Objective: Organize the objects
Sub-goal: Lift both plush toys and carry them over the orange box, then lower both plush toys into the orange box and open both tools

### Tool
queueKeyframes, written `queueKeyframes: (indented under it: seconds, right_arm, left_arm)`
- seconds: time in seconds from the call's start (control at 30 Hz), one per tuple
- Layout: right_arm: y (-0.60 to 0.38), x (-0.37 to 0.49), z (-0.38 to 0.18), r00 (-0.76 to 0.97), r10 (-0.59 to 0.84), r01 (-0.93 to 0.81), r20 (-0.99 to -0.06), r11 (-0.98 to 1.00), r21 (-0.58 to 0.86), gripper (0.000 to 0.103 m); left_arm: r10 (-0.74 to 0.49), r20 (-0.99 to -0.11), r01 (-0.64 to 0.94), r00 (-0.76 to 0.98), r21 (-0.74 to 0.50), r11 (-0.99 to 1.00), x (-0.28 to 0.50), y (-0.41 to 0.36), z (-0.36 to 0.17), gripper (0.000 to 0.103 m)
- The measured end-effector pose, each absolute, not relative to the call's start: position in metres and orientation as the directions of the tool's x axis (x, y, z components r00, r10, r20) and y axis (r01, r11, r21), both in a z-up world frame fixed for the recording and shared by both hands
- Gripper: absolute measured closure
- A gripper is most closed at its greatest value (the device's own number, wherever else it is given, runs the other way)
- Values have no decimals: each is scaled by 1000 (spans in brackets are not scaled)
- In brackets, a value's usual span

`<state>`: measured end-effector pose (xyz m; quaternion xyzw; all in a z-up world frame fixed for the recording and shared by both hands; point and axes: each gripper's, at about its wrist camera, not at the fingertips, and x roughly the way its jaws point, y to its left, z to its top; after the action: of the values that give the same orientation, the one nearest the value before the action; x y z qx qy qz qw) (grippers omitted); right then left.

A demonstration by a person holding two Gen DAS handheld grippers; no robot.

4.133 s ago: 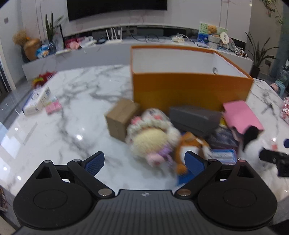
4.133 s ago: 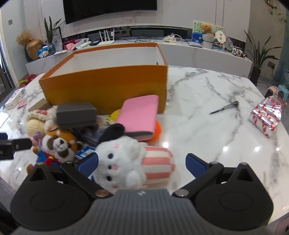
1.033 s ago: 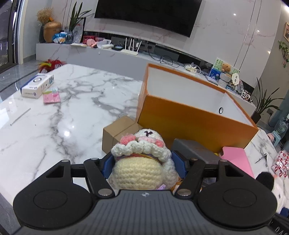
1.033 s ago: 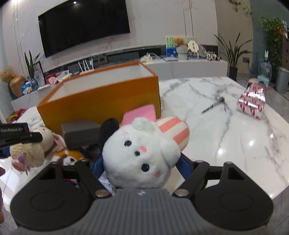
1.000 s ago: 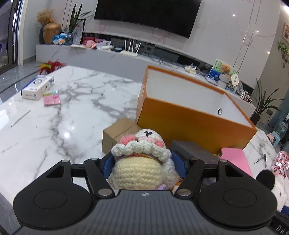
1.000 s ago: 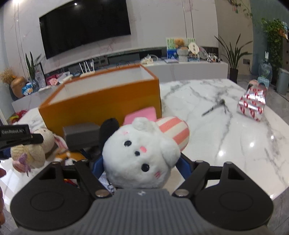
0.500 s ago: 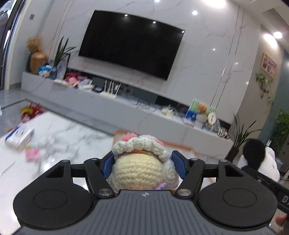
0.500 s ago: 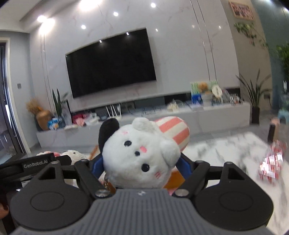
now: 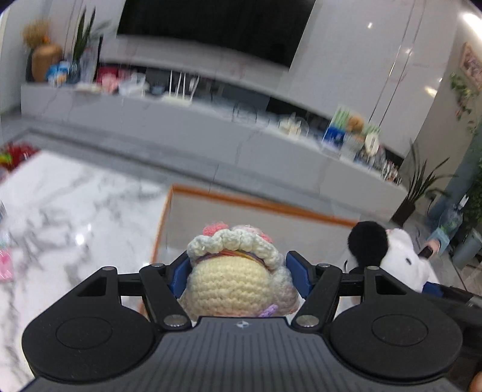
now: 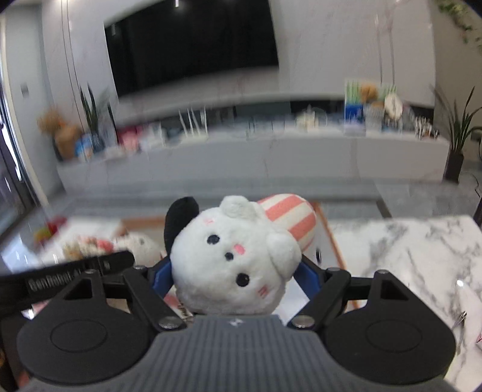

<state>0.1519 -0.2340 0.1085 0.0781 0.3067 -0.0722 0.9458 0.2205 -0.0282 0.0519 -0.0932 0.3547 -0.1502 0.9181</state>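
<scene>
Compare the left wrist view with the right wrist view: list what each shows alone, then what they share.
Left wrist only: the crocheted doll's cream back clamped in the left gripper, and a pink packet at the table's left edge.

Right wrist only: the white plush's face and striped body, clamped in the right gripper, plus scissors at the right.

Both: the orange box beneath the toys, the marble table, the television, and each toy glimpsed from the other side.
</scene>
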Motion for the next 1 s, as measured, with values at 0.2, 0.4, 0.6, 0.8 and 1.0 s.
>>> queueKeyframes:
  seconds: [0.2,0.4,0.6,0.8,1.0]
  right_arm:
    - [-236,193,68,683,-100,142,-723,990,-3,21]
    - [-226,198,41,614,-115,64,-781,993,-96,21]
    - [-224,194,42,573,-149,17,-806,985,-170,20]
    - [-232,205,39,478,-38,-55,-877,996,-74,21]
    - [-233,225,29,314,-14,-150,-949,987,-64,20]
  left_arm:
    - [-227,-712,188,664,-135,973,233,-49,20,25]
    - [-129,-737,223,664,31,974,226,-79,12,23]
    - [-293,-805,312,516,-142,939,230,-88,1,24]
    - [-277,-857,292,436,-156,944,239,-79,-2,24]
    - [-284,-880,273,381,-187,944,249,-69,-9,25]
